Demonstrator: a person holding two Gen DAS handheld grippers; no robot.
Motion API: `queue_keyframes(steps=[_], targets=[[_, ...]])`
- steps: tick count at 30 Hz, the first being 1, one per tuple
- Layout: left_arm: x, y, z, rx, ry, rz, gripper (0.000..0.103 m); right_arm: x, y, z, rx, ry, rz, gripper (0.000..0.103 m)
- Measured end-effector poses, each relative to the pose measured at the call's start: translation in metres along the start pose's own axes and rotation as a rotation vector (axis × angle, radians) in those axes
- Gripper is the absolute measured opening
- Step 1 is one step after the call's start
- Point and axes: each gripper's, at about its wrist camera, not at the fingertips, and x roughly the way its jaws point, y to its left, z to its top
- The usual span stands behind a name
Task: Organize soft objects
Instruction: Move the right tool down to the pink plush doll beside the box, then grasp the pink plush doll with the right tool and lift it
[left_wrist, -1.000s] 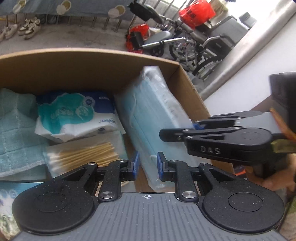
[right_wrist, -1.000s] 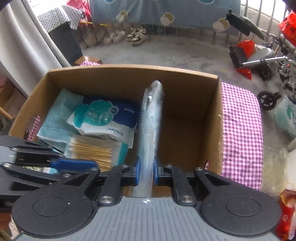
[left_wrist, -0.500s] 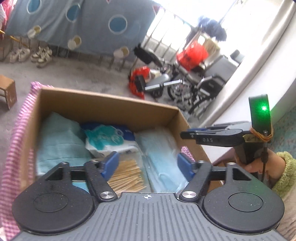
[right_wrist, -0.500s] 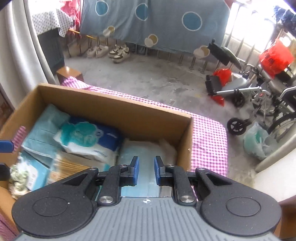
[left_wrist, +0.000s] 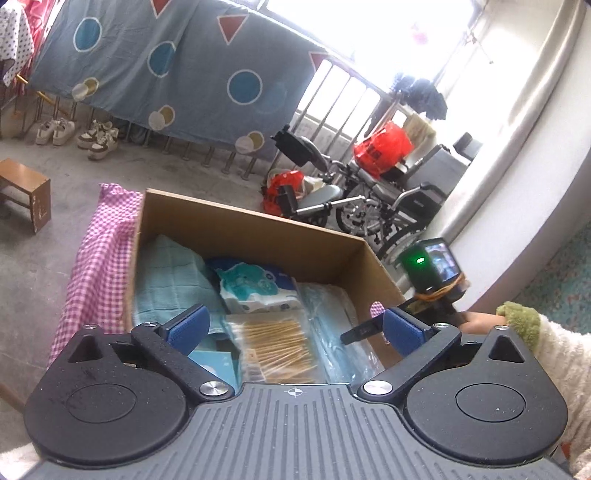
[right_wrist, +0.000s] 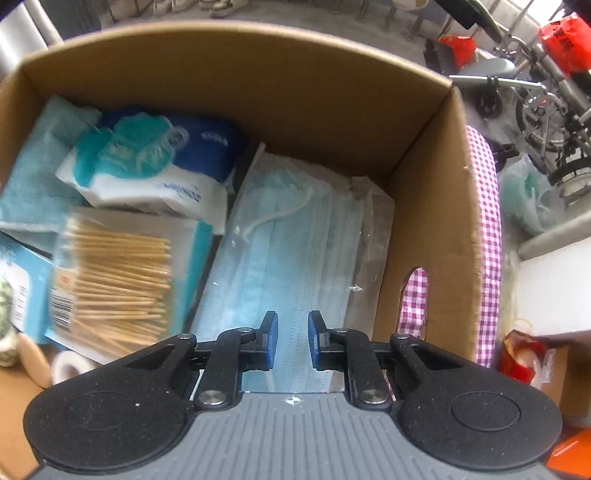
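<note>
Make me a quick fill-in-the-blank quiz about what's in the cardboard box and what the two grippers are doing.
1. The pack of face masks lies flat against the box's ____ wall.
2. The cotton swabs lie ____ the tissue pack and the masks.
3. The left gripper has just been opening and holds ____.
4. The cardboard box stands on a ____ checked cloth.

Missing words: right; beside; nothing; pink

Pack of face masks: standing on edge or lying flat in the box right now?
Lying flat. The pack of face masks rests broad side up on the cardboard box floor, beside the cotton swabs.
</note>
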Motion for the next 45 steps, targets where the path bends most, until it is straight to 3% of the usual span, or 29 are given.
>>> queue_keyframes(steps=[4,8,9,10,11,12,15,19,24,29,35,45], targets=[[-0.012,0.007,-0.004,0.001,-0.029,0.0,0.102,-0.058,-0.003,-0.024,0.049,-0.138,0.112,0.019],[-0.027,0.01,-0.009,0.0,-0.061,-0.033,0.102,-0.127,-0.011,-0.072,0.115,-0.304,0.259,0.023],[-0.03,0.01,-0.011,-0.002,-0.062,-0.046,0.102,-0.142,-0.014,-0.089,0.132,-0.34,0.297,0.036],[-0.033,0.01,-0.013,-0.001,-0.062,-0.061,0.102,-0.155,-0.015,-0.105,0.148,-0.376,0.327,0.061],[-0.036,0.009,-0.014,0.005,-0.058,-0.076,0.102,-0.168,-0.016,-0.121,0.162,-0.417,0.345,0.071],[-0.037,0.007,-0.017,0.013,-0.051,-0.088,0.102,-0.178,-0.017,-0.139,0.173,-0.463,0.357,0.077],[-0.041,0.0,-0.026,0.043,-0.008,-0.13,0.102,-0.189,-0.017,-0.186,0.22,-0.528,0.397,0.077],[-0.034,-0.013,-0.046,0.086,0.127,-0.197,0.103,-0.168,-0.023,-0.233,0.369,-0.525,0.519,0.082],[-0.003,-0.034,-0.087,0.168,0.367,-0.271,0.102,-0.12,-0.017,-0.261,0.509,-0.443,0.603,0.083],[0.036,-0.056,-0.124,0.271,0.492,-0.241,0.102,-0.092,-0.008,-0.262,0.546,-0.375,0.577,0.083],[0.07,-0.067,-0.149,0.387,0.518,-0.153,0.102,-0.071,0.003,-0.251,0.52,-0.334,0.553,0.089],[0.1,-0.072,-0.158,0.389,0.553,-0.105,0.098,-0.047,0.012,-0.243,0.503,-0.278,0.52,0.089]])
